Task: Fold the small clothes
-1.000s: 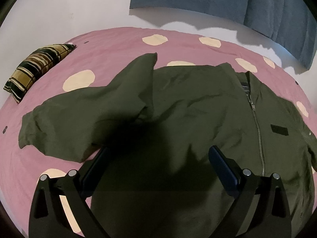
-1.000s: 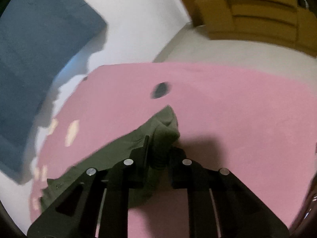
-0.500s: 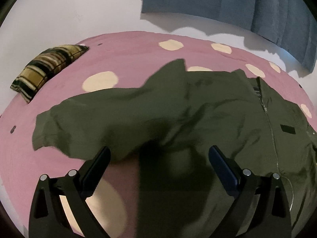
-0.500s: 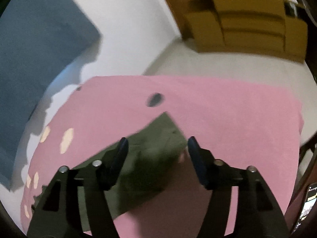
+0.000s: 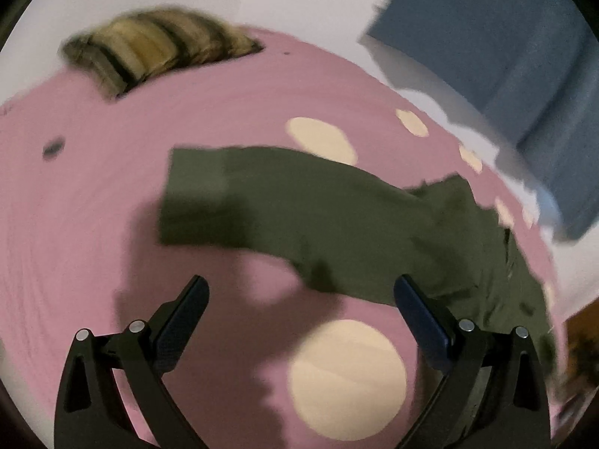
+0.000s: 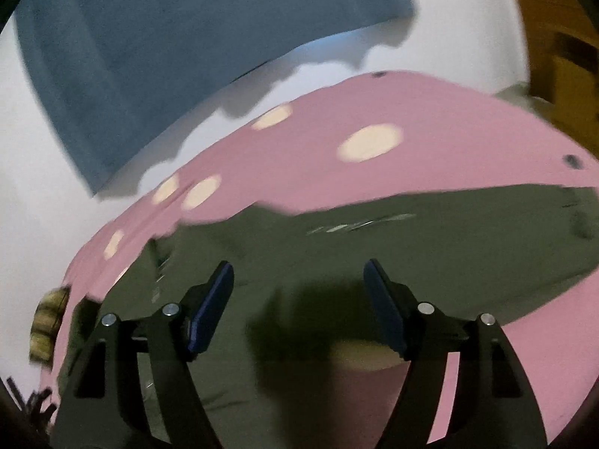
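An olive green zip jacket (image 5: 337,217) lies spread on a pink sheet with cream dots (image 5: 93,224). In the left wrist view one sleeve stretches out to the left, its cuff (image 5: 194,194) lying flat. My left gripper (image 5: 299,288) hovers over the sheet just below that sleeve, open, with nothing between its fingers. In the right wrist view the jacket (image 6: 430,254) fills the middle, its zip (image 6: 359,224) running across. My right gripper (image 6: 297,273) hangs above the jacket body, its jaws opening, with nothing between them.
A striped yellow and black pillow (image 5: 157,48) lies at the sheet's far left edge. A blue cloth (image 6: 168,56) hangs on the white wall behind the bed. Brown wooden furniture (image 6: 561,56) stands off the bed's right side. The pink sheet (image 6: 543,374) is bare below the jacket.
My right gripper let go of the jacket's cuff, opened and swung over the jacket body. My left gripper, open throughout, slid left off the jacket to below the spread sleeve.
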